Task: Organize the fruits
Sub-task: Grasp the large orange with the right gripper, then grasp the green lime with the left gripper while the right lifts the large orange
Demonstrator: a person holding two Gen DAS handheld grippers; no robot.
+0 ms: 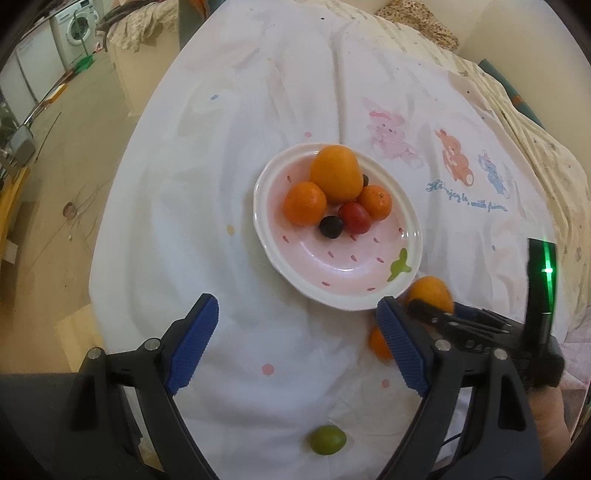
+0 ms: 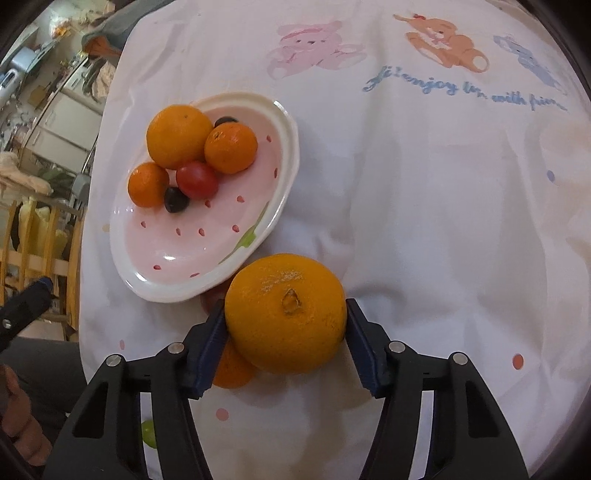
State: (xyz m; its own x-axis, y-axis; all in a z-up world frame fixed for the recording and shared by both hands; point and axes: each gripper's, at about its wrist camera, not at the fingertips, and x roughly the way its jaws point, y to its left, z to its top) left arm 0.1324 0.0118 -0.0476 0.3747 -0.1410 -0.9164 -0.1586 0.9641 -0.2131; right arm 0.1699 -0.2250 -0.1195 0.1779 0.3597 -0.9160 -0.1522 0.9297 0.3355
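A pink strawberry-pattern plate [image 1: 369, 266] [image 2: 173, 243] on the white cloth holds a big orange [image 1: 336, 173] [image 2: 177, 134], two small mandarins, a red tomato [image 1: 354, 218] [image 2: 195, 180] and dark grapes. My right gripper [image 2: 286, 332] is shut on a large orange [image 2: 286, 314] just beside the plate's near rim; it also shows in the left wrist view [image 1: 430, 291]. A small mandarin [image 2: 232, 369] [image 1: 380, 343] lies under it on the cloth. My left gripper [image 1: 295, 343] is open and empty, hovering before the plate. A green fruit [image 1: 327, 439] [image 2: 148, 432] lies near the front.
The white cloth [image 1: 258, 110] with printed bears covers the table. The table's left edge drops to the floor [image 1: 55, 184], with a washing machine [image 1: 74, 29] far off. A patterned fabric [image 1: 535, 147] lies along the right side.
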